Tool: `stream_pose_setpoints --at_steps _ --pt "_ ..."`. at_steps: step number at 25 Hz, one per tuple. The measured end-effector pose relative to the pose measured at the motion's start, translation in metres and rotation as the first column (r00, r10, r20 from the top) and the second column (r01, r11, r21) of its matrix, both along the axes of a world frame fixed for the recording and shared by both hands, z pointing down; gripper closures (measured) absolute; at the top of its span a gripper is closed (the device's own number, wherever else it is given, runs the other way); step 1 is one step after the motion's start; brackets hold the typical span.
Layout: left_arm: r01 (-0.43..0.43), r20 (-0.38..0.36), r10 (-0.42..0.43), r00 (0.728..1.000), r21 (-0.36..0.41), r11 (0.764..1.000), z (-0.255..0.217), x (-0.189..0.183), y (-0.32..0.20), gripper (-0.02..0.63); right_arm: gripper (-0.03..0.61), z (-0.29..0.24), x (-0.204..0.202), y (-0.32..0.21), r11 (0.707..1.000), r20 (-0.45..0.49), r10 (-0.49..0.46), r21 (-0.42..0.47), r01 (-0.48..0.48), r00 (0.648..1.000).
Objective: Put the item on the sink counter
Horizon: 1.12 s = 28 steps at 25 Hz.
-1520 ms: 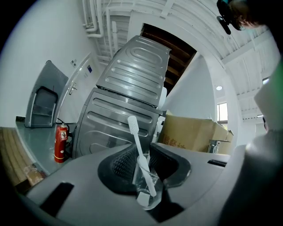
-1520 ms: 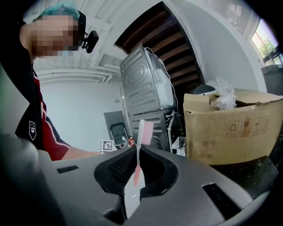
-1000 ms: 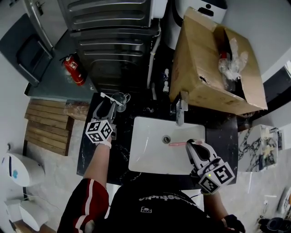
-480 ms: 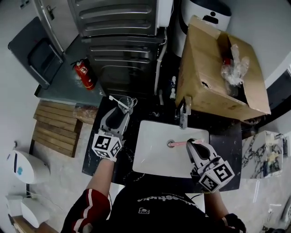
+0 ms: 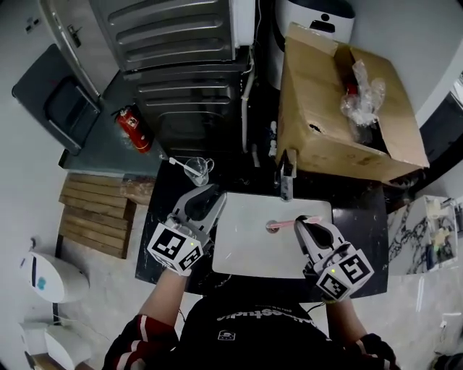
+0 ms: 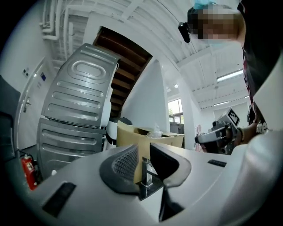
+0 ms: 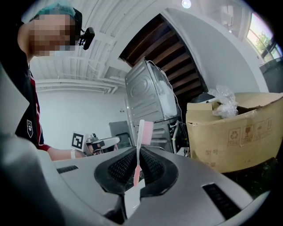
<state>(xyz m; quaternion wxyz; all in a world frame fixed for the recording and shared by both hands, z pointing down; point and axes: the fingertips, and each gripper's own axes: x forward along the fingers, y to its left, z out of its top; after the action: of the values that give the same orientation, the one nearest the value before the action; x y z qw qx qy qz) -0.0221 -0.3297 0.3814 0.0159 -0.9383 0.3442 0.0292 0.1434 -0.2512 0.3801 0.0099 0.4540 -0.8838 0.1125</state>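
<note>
Head view: one pink toothbrush hangs over the sink basin, pinched by the right tongs, not yet on the worktop beside the sink; one glass cup stands behind the sink's left corner. Left gripper view: left tongs closing, nothing between them. Right gripper view: pads clamp the toothbrush handle; set-down and release remain.

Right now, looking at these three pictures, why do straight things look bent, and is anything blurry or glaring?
Head view: even light, no blur, but the wide lens bows the grey ribbed appliance near the edge. Left gripper view: fisheye circle with black corners; the window glows bright. Right gripper view: same curve; the pink toothbrush is sharp, a ceiling lamp glares at the top.
</note>
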Motion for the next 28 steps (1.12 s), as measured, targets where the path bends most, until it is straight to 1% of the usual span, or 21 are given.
stream_pose_setpoints --at_steps 3,5,9,12,15,20,25,28 --pt "-0.02 0.015 0.02 1.0 -0.005 1.0 -0.002 0.007 0.011 0.57 0.528 0.0 0.002 0.002 1.0 0.005 0.003 0.003 -0.003 1.0" --pt "-0.033 0.023 0.033 0.999 -0.002 0.999 -0.003 0.011 0.017 0.595 0.528 0.0 0.002 0.003 1.0 0.009 0.002 0.005 -0.002 1.0" --pt "-0.047 0.025 0.047 0.999 -0.014 0.999 -0.003 0.015 0.026 0.6 0.528 0.0 0.001 0.005 1.0 0.012 -0.003 0.005 0.003 1.0" --pt "-0.051 0.024 0.052 0.998 -0.029 0.998 0.001 0.013 0.03 0.6 0.528 0.0 -0.003 0.004 1.0 0.034 -0.011 -0.002 0.011 0.999" --pt "-0.052 0.034 0.053 0.998 -0.038 0.998 0.006 0.009 0.032 0.6 0.528 -0.006 -0.01 -0.005 0.999 0.023 -0.03 0.015 0.03 0.999" --pt "-0.006 0.005 0.007 1.0 -0.099 0.995 0.019 -0.013 0.033 0.6 0.528 -0.017 -0.034 -0.028 0.994 0.017 -0.096 0.047 0.095 0.995" --pt "0.045 0.012 -0.044 0.999 -0.122 0.991 0.027 -0.039 0.036 0.6 0.528 -0.025 -0.071 -0.059 0.982 -0.003 -0.166 0.089 0.166 0.986" --pt "0.074 0.013 -0.073 0.997 -0.129 0.989 0.03 -0.053 0.037 0.6 0.528 -0.027 -0.093 -0.082 0.975 0.003 -0.197 0.106 0.195 0.98"
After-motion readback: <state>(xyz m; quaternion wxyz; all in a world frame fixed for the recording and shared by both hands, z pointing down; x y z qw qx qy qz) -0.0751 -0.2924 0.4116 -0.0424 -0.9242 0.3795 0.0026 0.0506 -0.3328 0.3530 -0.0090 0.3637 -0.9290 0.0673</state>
